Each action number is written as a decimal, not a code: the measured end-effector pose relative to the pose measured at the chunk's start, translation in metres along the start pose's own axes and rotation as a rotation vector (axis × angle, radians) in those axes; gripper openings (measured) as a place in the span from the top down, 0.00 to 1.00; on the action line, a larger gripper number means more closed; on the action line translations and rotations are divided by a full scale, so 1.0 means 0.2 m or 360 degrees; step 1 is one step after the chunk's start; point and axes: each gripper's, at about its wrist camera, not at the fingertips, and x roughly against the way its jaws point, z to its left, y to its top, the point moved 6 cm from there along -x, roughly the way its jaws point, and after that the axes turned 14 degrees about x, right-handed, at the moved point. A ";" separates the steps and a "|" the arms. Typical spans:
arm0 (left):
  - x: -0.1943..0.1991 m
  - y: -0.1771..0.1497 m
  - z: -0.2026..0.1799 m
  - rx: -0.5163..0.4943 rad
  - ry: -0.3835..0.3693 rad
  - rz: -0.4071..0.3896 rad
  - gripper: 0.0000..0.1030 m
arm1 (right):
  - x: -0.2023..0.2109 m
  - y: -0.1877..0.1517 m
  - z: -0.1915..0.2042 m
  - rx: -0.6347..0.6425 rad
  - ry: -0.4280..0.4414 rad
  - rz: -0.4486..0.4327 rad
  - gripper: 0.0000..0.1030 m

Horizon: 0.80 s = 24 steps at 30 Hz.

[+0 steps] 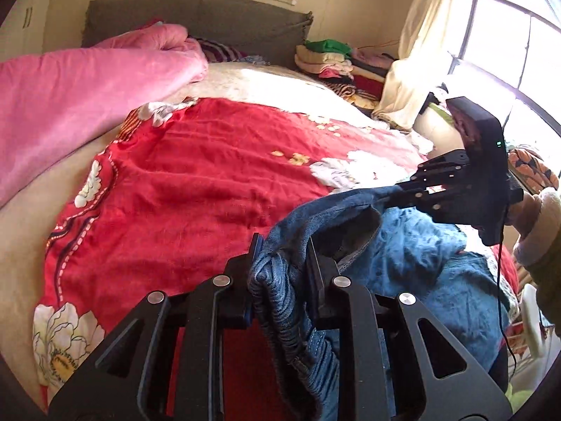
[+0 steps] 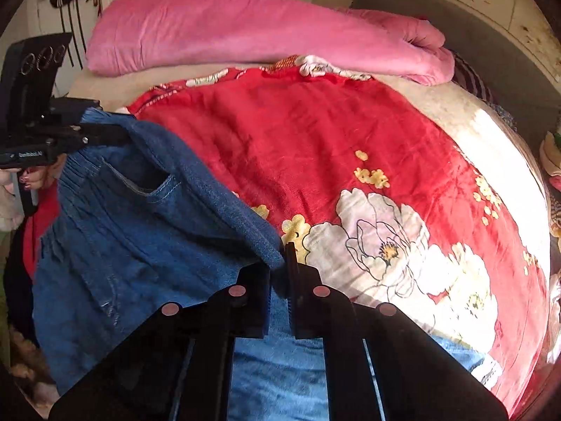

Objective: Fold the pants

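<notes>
Denim pants (image 1: 413, 245) hang above a red floral blanket (image 1: 196, 189) on the bed. Left gripper (image 1: 280, 273) is clamped on the bunched waistband; right gripper (image 2: 280, 280) is pinched tight on the opposite edge. Best to pull the waistband taut and level before laying it flat.

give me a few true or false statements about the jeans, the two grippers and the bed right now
1. The left gripper is clamped on the gathered waistband of the blue denim pants. True.
2. The right gripper stands open, clear of the cloth. False: it is shut on a denim edge.
3. The pants lie folded flat on the red floral blanket. False: they hang unfolded between the two grippers.
4. A pink plush quilt lies at the far side of the bed. True.
5. A pile of folded clothes sits near the curtain. True.
</notes>
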 end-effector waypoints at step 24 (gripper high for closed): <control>0.41 -0.72 -0.31 -0.0407 -0.0191 0.0196 0.83 | 0.56 -0.52 0.94 -0.0407 0.0068 -0.0134 0.94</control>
